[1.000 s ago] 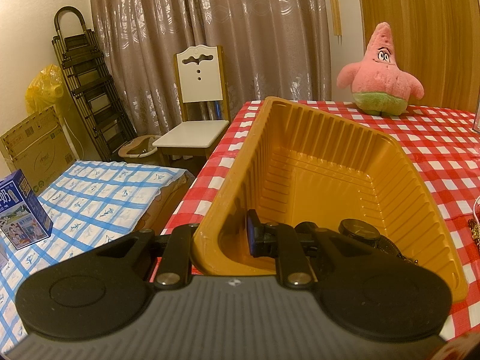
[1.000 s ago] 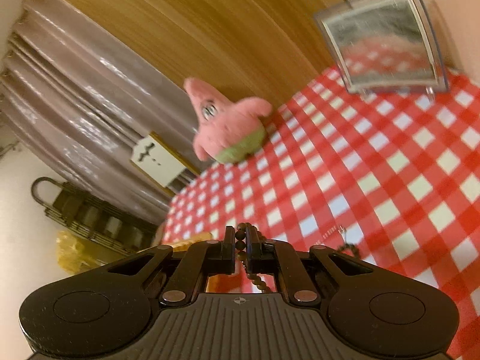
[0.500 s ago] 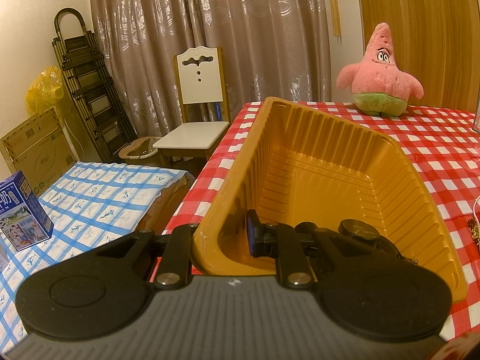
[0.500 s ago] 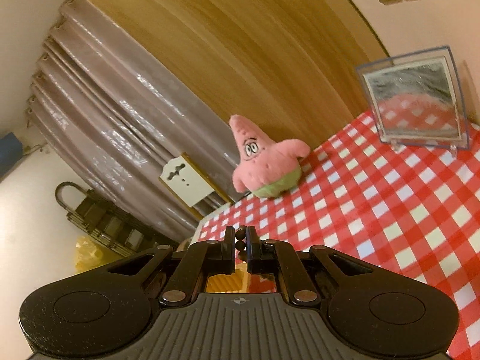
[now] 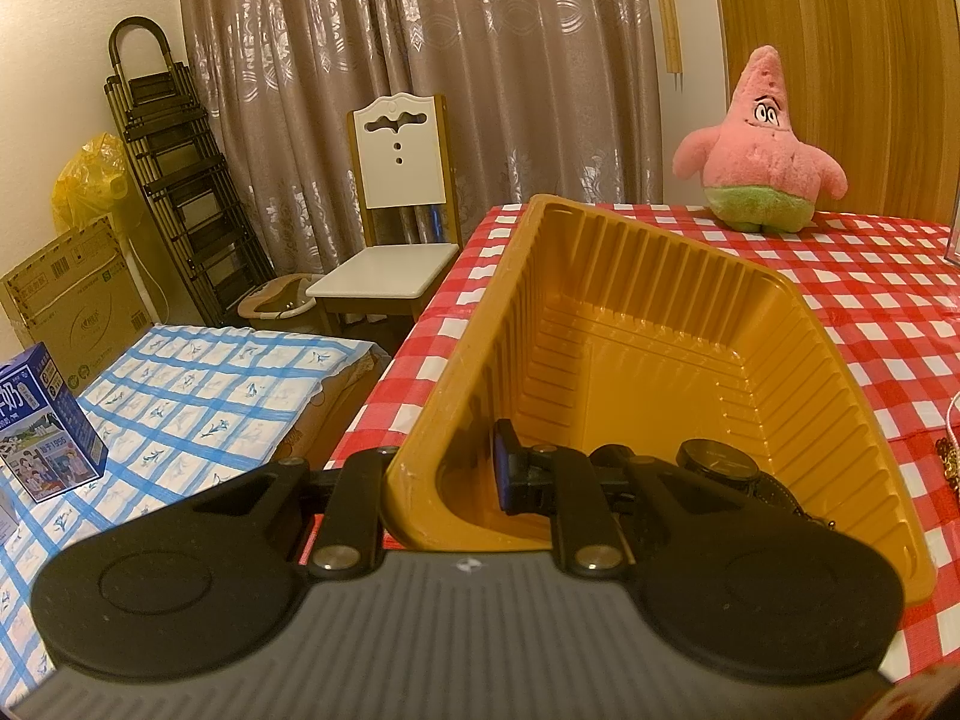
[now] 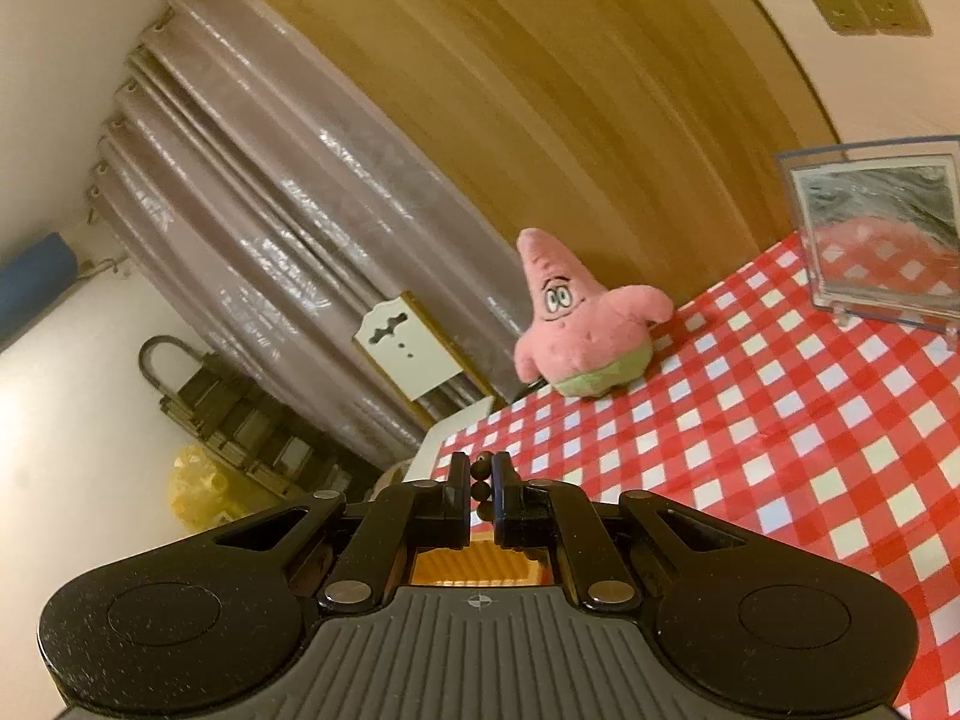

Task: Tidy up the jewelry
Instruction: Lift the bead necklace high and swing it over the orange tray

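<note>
An orange ribbed plastic tray (image 5: 660, 324) sits on the red-checked table. My left gripper (image 5: 444, 474) is shut on the tray's near left wall, with one finger inside and the other outside. A black watch (image 5: 714, 465) lies in the tray's near end. In the right wrist view, my right gripper (image 6: 480, 468) is shut on a strand of dark beads (image 6: 482, 489), held well above the table. The rest of the strand hangs hidden behind the fingers. A strip of the orange tray (image 6: 474, 567) shows just below that gripper.
A pink star plush (image 6: 579, 330) stands at the far table edge and a clear-framed mirror (image 6: 876, 240) at the back right. More jewelry (image 5: 948, 462) lies on the cloth right of the tray. A white chair (image 5: 396, 228) stands beyond the table.
My right gripper has risen with the bead strand and rolled, so the table now sits lower in its view and the tray shows beneath. The left gripper has kept still.
</note>
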`<action>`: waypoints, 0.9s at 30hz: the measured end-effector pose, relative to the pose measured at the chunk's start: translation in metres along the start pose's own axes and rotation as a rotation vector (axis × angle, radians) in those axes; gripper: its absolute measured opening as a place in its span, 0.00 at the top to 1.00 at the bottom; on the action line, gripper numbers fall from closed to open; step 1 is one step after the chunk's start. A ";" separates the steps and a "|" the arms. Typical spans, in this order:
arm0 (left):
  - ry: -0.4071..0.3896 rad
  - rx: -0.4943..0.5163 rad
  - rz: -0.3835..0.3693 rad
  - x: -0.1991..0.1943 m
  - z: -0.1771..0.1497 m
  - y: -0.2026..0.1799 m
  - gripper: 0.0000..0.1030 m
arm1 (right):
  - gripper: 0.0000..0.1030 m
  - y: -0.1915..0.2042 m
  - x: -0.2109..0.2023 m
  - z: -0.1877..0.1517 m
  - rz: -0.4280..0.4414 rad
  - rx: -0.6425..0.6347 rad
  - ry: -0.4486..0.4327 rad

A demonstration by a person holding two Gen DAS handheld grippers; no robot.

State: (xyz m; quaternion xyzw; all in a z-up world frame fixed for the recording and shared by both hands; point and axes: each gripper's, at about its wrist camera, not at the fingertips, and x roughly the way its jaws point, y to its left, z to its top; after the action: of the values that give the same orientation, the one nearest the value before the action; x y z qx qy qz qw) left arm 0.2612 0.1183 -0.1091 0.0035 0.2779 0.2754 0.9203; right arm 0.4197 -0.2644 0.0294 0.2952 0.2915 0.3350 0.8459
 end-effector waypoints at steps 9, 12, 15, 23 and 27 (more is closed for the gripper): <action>0.000 0.000 0.000 0.000 0.000 0.000 0.84 | 0.94 0.029 0.023 -0.003 0.082 -0.025 0.050; 0.000 0.000 0.001 0.000 0.000 0.000 0.84 | 0.94 0.043 0.034 -0.006 0.130 -0.038 0.072; -0.002 0.001 0.001 0.000 0.000 0.000 0.84 | 0.94 0.057 0.045 -0.008 0.171 -0.049 0.093; -0.003 0.002 0.000 -0.001 0.002 0.000 0.84 | 0.94 0.082 0.070 -0.018 0.245 -0.072 0.151; -0.003 0.003 0.000 -0.001 0.002 -0.001 0.84 | 0.94 0.094 0.090 -0.027 0.268 -0.094 0.196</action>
State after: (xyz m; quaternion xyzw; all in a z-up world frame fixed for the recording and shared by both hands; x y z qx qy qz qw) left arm 0.2622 0.1173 -0.1067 0.0054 0.2770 0.2749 0.9207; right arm 0.4185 -0.1327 0.0501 0.2576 0.3148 0.4854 0.7739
